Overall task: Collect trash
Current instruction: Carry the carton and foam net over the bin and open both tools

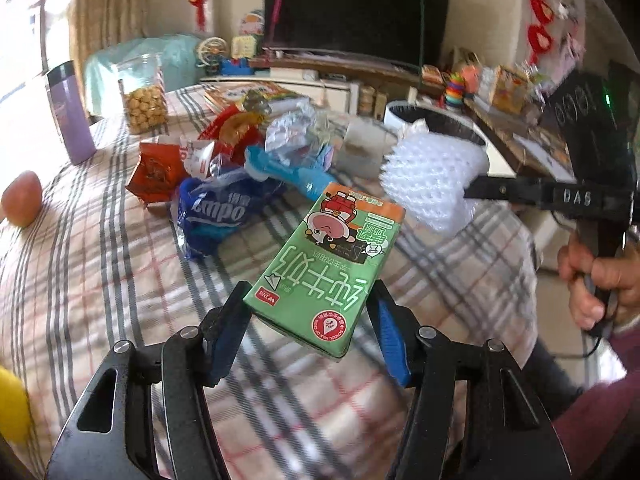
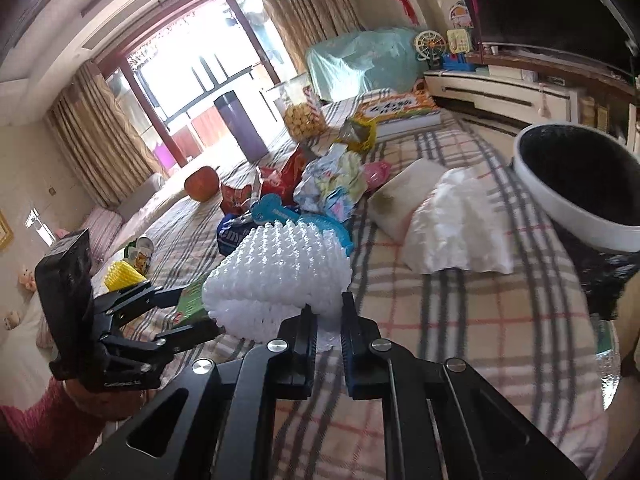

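Two grippers are in view — the left gripper (image 1: 308, 312) and the right gripper (image 2: 329, 322). One green milk carton (image 1: 330, 256), one white foam net (image 2: 276, 264), one yellow foam net (image 2: 122, 276). One white bin (image 2: 576, 196), one purple flask (image 1: 68, 114), one cookie jar (image 1: 144, 98), one apple (image 2: 202, 183) — and one blue wrapper (image 1: 218, 210).

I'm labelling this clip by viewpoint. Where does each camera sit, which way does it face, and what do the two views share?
Left wrist: behind the left gripper, facing across the plaid table toward the TV; shows its fingers on the green milk carton, plus the person's right hand.
Right wrist: behind the right gripper, facing the window; shows its fingers pinching white foam netting, plus the left hand.
Shared: carton, netting, wrapper pile, white bin.
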A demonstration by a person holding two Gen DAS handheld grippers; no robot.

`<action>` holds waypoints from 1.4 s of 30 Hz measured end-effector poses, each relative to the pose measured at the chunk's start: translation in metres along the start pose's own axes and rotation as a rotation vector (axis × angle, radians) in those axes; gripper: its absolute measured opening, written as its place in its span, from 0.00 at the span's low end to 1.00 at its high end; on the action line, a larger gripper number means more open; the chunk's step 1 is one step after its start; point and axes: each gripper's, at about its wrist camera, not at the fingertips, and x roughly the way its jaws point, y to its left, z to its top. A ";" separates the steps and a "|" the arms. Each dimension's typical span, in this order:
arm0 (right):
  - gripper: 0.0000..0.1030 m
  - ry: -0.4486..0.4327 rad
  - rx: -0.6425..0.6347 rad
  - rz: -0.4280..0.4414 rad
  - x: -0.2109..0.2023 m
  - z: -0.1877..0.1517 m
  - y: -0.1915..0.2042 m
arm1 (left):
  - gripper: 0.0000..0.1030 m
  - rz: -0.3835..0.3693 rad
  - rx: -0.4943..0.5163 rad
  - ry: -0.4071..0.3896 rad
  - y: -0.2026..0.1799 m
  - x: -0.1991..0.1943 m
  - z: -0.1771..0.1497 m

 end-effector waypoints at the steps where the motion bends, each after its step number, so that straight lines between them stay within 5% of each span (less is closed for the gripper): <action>1: 0.10 -0.004 0.001 -0.002 -0.003 0.000 -0.001 | 0.57 -0.002 -0.018 -0.011 -0.002 -0.002 0.003; 17: 0.10 -0.056 0.064 -0.105 -0.048 0.009 -0.060 | 0.57 -0.012 -0.056 0.015 -0.054 0.027 0.044; 42: 0.10 -0.052 0.112 -0.288 -0.061 0.074 -0.173 | 0.57 -0.012 0.032 0.067 -0.111 0.109 0.167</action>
